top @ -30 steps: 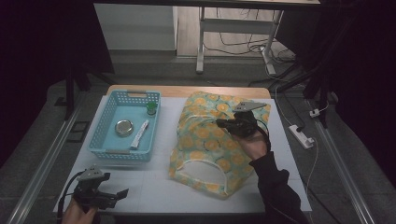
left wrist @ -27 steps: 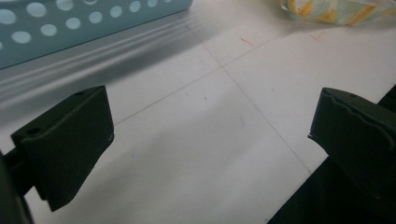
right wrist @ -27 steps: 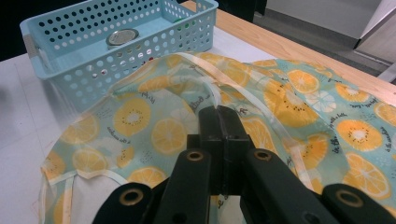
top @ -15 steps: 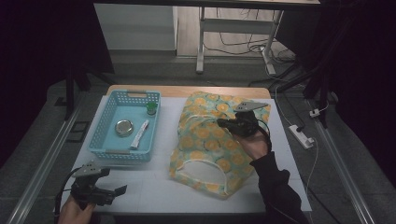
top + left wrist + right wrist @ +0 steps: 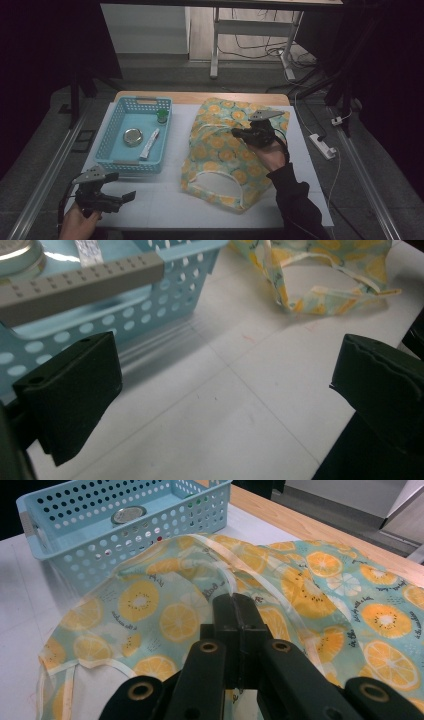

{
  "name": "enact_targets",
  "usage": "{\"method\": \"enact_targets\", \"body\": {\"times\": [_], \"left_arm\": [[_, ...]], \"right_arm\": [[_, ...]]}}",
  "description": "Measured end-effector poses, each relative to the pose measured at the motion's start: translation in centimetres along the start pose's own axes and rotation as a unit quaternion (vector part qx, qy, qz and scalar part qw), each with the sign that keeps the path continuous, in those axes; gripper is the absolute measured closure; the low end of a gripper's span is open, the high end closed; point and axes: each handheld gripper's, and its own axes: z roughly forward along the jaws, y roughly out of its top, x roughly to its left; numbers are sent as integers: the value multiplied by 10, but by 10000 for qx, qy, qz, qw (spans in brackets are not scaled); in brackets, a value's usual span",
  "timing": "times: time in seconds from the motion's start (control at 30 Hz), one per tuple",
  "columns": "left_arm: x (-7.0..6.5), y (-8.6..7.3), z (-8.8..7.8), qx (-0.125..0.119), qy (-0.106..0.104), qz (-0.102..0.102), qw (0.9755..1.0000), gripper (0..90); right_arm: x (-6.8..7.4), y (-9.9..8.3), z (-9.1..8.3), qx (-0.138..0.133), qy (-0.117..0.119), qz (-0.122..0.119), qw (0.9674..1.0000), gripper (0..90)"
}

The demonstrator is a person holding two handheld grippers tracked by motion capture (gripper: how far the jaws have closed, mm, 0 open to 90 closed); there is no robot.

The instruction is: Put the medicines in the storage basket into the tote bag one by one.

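Note:
A cloth [image 5: 215, 150] printed with orange and kiwi slices on teal, trimmed in cream, lies rumpled on the white table right of centre. My right gripper [image 5: 236, 133] rests on its upper half, pointing left. In the right gripper view its jaws [image 5: 235, 600] are pressed together with the cloth's [image 5: 150, 605] cream trim running into their tips. My left gripper [image 5: 119, 187] hovers at the table's near left corner, open. In the left gripper view its jaws [image 5: 225, 390] stand wide apart over bare table, with the cloth's edge [image 5: 320, 270] beyond.
A light blue perforated basket [image 5: 112, 150] sits left of the cloth, holding a round metal tin [image 5: 133, 137], a white tube [image 5: 150, 144] and a small green item [image 5: 162, 116]. Its corner [image 5: 150, 310] is close ahead of the left jaws. A power strip [image 5: 322, 145] lies off the table's right edge.
The left gripper has crept slightly forward towards the basket. The right gripper and the cloth have stayed put.

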Motion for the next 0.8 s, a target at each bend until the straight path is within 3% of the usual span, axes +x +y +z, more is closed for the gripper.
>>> {"method": "enact_targets", "body": {"times": [0.2,0.3,0.53,0.8], "left_arm": [[3,11,0,62,431,158,9989,0],[6,16,0,-15,359,101,9993,0],[15,28,0,-168,489,124,9986,0],[28,39,8,18,596,154,9981,0]], "right_arm": [[1,0,2,27,3,3,10000,900],[1,0,2,32,4,-5,10000,900],[0,0,1,23,-37,40,10000,900],[-2,-1,2,39,-22,60,10000,900]]}}
